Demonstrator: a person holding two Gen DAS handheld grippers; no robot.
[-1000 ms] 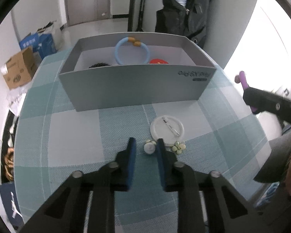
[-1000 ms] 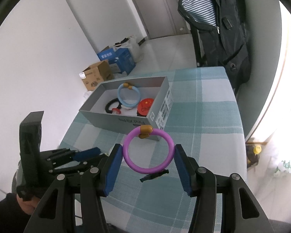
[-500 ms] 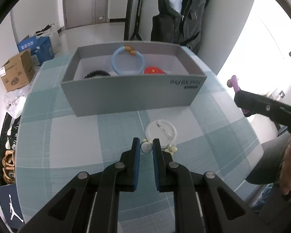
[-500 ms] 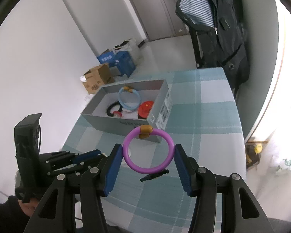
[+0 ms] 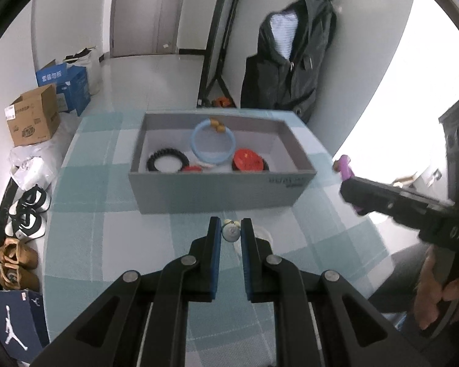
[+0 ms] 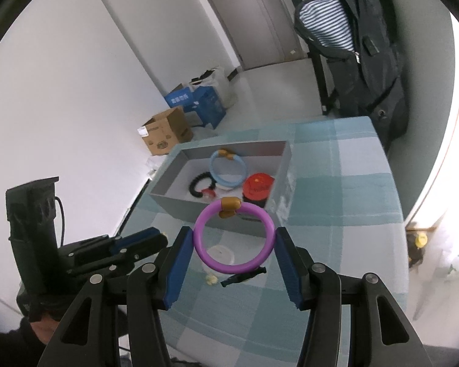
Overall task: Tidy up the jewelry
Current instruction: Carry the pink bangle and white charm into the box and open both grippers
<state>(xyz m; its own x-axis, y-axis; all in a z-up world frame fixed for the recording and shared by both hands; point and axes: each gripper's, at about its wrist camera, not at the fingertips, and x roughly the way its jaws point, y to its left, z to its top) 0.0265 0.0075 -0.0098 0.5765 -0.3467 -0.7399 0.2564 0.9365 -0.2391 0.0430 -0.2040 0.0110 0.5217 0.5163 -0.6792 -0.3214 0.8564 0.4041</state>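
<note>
My left gripper (image 5: 231,233) is shut on a small white pearl earring (image 5: 230,232) and holds it above the checked tablecloth, in front of the grey box (image 5: 217,190). The box holds a blue bangle (image 5: 213,145), a black beaded bracelet (image 5: 167,159) and a red round piece (image 5: 248,160). My right gripper (image 6: 234,244) is shut on a purple bangle (image 6: 233,238) with a gold clasp, held in the air short of the box (image 6: 199,207). A white round dish (image 6: 220,255) and a pale flower earring (image 6: 211,279) lie on the cloth below it.
The table (image 5: 85,238) has a teal and white checked cloth. A small dark clip (image 6: 243,276) lies on the cloth. A dark jacket (image 5: 287,61) hangs behind the table. Cardboard boxes (image 5: 33,119) and shoes (image 5: 27,211) are on the floor at left.
My left gripper closed on the pearl earring and lifted it off the cloth toward the box. My right gripper rose slightly, still holding the purple bangle.
</note>
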